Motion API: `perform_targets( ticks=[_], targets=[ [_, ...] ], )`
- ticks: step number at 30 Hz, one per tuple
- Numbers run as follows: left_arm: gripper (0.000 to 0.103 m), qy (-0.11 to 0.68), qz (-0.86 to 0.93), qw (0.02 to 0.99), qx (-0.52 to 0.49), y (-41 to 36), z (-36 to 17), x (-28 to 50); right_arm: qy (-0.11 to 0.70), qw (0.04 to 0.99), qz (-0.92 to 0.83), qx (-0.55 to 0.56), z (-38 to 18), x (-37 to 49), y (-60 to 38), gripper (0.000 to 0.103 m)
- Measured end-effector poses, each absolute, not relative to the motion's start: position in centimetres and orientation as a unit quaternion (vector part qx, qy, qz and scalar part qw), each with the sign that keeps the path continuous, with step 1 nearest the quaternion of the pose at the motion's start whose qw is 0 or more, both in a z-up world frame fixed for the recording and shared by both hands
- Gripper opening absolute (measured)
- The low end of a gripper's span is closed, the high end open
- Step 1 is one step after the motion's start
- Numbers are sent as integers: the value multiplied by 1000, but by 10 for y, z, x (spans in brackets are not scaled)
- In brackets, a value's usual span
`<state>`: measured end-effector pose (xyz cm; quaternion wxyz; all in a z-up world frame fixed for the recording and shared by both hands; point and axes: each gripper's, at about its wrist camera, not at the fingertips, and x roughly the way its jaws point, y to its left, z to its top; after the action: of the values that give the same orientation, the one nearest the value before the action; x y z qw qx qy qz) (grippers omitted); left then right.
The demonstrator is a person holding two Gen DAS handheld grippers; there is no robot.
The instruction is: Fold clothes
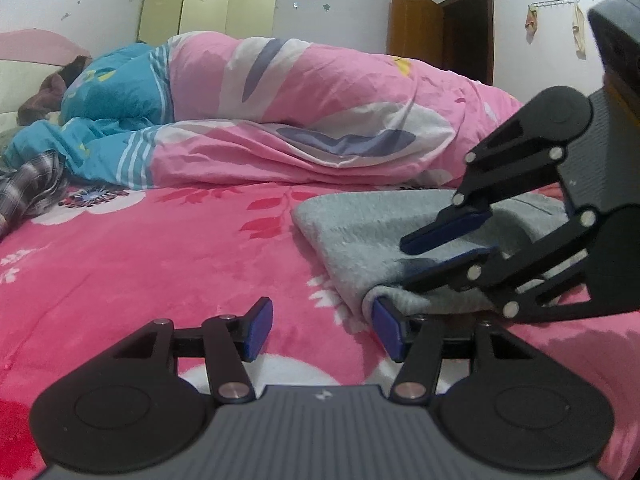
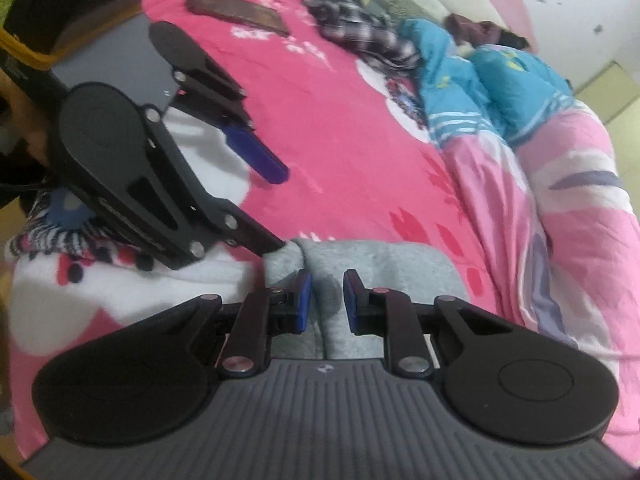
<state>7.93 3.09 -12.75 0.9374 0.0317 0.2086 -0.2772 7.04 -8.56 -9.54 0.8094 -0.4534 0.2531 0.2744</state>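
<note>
A folded grey fleece garment [image 1: 360, 236] lies on the pink flowered bed sheet [image 1: 160, 248]; it also shows in the right wrist view [image 2: 380, 260]. My left gripper [image 1: 322, 330] is open, low over the sheet, its right finger touching the garment's near corner. It shows in the right wrist view [image 2: 280, 208] too, one finger at the garment's left corner. My right gripper [image 2: 324, 300] is open over the garment, its jaws partly apart with grey cloth between them but not pinched. It appears in the left wrist view [image 1: 440, 248] with the jaws apart above the grey cloth.
A rumpled pink and blue quilt [image 1: 300, 112] lies along the far side of the bed. A plaid garment [image 2: 360, 28] and a brown folded item [image 2: 236, 10] lie farther up the bed. A cream headboard [image 1: 24, 84], a wardrobe [image 1: 208, 10] and a brown door [image 1: 416, 24] stand behind.
</note>
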Motion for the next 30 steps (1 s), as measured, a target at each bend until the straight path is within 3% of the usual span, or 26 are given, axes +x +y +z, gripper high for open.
perform_targets(
  ticks=[2, 4, 6, 15, 27, 30],
  targets=[
    [57, 214, -278, 936, 34, 29, -130, 80, 258, 801, 273, -466, -102, 74, -82, 17],
    [57, 216, -278, 935, 40, 28, -131, 81, 265, 809, 264, -452, -101, 80, -83, 4],
    [57, 215, -277, 936, 46, 26, -132, 80, 264, 826, 259, -425, -92, 82, -86, 3],
    [57, 197, -279, 938, 50, 10, -126, 90, 256, 850, 265, -376, -79, 80, -93, 3],
    [60, 231, -266, 936, 27, 9, -133, 105, 256, 838, 302, -375, -78, 70, -94, 3],
    [60, 234, -262, 936, 22, 11, -134, 105, 251, 845, 296, -369, -83, 65, -96, 7]
  ],
)
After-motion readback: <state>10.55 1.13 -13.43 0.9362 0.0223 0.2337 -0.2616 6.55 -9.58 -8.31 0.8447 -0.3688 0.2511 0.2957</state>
